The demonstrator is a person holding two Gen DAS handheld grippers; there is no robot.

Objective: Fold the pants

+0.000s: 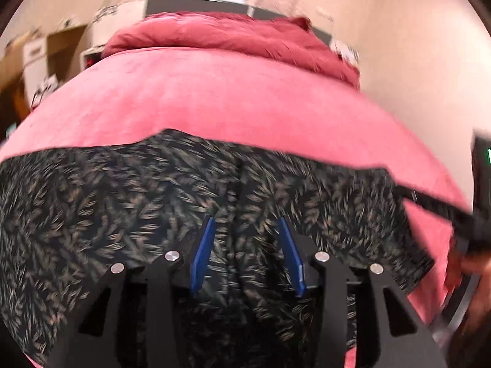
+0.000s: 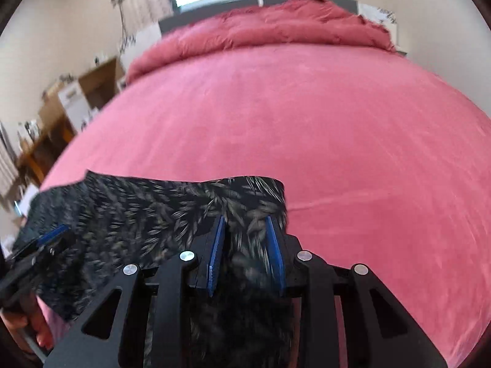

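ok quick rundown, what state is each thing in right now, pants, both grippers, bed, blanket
pants: dark leaf print, spread across the near part of the bed, cloth between the fingers of both grippers
left gripper: fingers apart, cloth between them, grip unclear
right gripper: fingers apart, cloth bunched between them, grip unclear
bed: pink cover, smooth
blanket: red, bunched up at the far end

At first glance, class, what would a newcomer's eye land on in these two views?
The wide pink bed fills both views, with a crumpled red duvet at its far end. Dark leaf-print pants lie across the near edge. The left tool hangs open above them; the right tool has cloth between its blue fingers.
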